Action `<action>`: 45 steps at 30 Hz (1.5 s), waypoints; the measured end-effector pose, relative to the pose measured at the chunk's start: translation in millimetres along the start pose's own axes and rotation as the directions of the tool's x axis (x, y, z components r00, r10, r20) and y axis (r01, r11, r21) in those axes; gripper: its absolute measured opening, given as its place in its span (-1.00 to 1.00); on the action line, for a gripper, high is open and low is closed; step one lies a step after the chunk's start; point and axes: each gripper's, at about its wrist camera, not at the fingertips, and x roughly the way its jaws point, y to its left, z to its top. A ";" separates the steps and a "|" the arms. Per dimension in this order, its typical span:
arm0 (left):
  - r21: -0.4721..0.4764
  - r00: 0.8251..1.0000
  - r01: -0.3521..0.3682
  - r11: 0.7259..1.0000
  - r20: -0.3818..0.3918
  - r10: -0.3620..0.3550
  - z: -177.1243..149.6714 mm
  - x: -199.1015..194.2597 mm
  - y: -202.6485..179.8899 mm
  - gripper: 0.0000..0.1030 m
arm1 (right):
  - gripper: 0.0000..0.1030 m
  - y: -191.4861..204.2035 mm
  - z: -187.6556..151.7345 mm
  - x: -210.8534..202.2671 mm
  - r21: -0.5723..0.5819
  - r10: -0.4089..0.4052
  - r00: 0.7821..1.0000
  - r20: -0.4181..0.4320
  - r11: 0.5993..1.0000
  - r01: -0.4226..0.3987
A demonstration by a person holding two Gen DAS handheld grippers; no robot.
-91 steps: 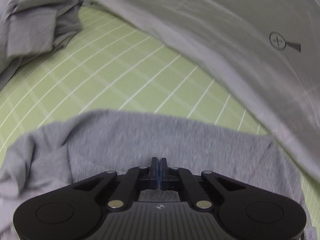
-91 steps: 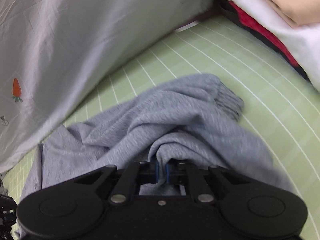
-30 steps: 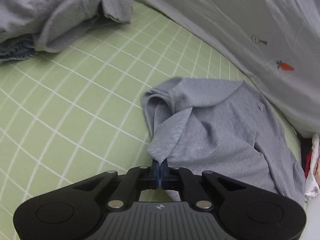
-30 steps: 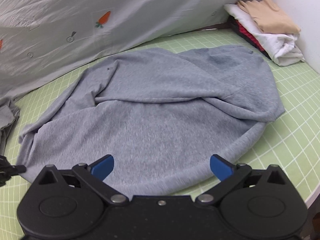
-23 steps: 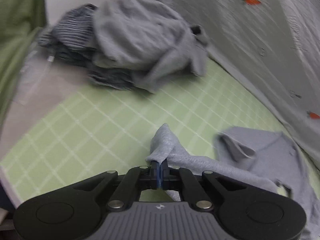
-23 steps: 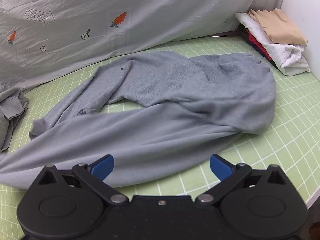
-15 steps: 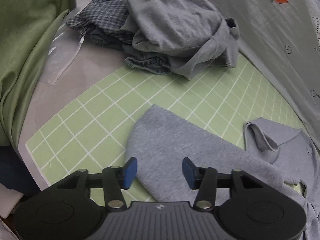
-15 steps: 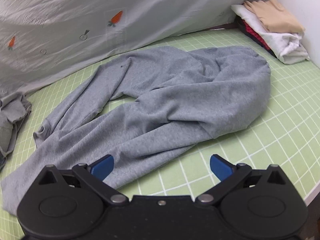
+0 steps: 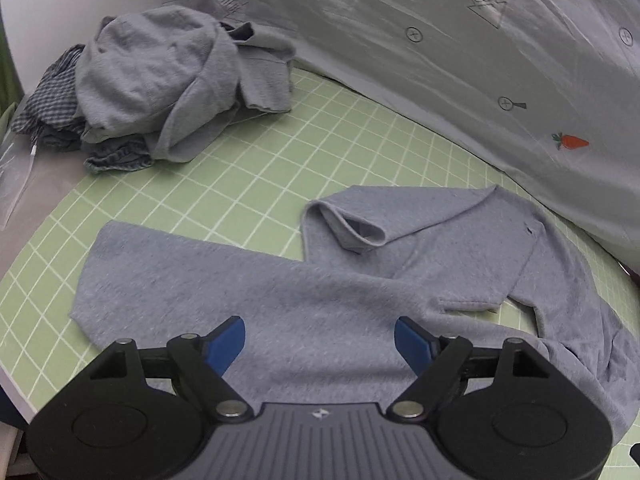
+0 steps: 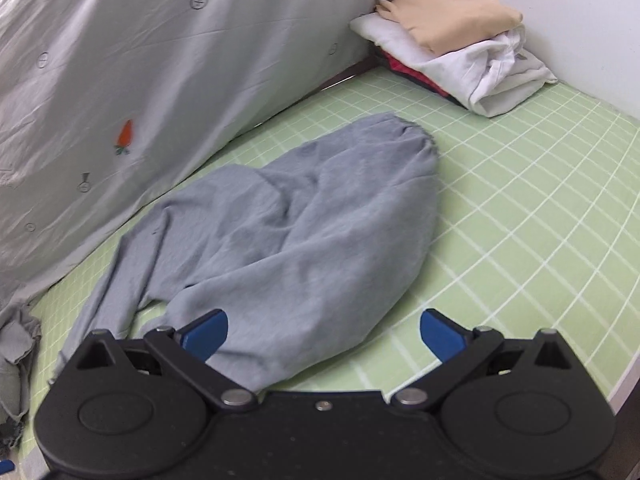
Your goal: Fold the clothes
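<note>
A grey pair of sweatpants (image 9: 320, 292) lies spread on the green grid mat (image 9: 248, 168). One leg stretches flat toward the left edge, and the other leg's cuff (image 9: 344, 228) is folded over farther back. My left gripper (image 9: 320, 340) hangs open just above the near leg, holding nothing. In the right wrist view the same sweatpants (image 10: 296, 240) lie bunched, the elastic waistband (image 10: 408, 132) at the far end. My right gripper (image 10: 324, 332) is open over the garment's near edge, empty.
A heap of unfolded grey, checked and denim clothes (image 9: 160, 80) sits at the mat's back left. A folded stack of beige, white and red clothes (image 10: 456, 36) sits in the back right corner. A grey printed sheet (image 10: 160, 64) hangs along the back. The mat's front edge is close.
My left gripper let go of the leg end it had pulled out to the left, and that leg now lies flat. The right gripper stayed open and moved in closer over the waist end.
</note>
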 end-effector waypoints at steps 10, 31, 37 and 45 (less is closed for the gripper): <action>0.065 0.995 -0.048 0.997 -0.084 0.054 43.7 76.4 -34.6 0.65 | 1.00 4.0 39.8 57.6 0.003 -0.069 0.998 -0.005 0.998 0.069; -0.063 0.928 -0.343 0.937 0.129 0.348 185.5 155.4 44.2 -0.95 | 1.00 68.1 95.3 142.4 -0.170 -0.176 0.981 -0.084 0.972 0.160; -0.068 0.935 -0.323 0.944 0.130 0.329 194.6 135.7 47.0 0.52 | 1.00 55.0 101.1 134.7 -0.145 -0.189 0.981 -0.049 0.973 0.181; -0.023 0.990 -0.144 0.989 0.001 0.144 124.2 114.8 -7.5 0.65 | 1.00 6.1 128.3 137.9 -0.107 -0.252 0.967 0.035 0.961 0.254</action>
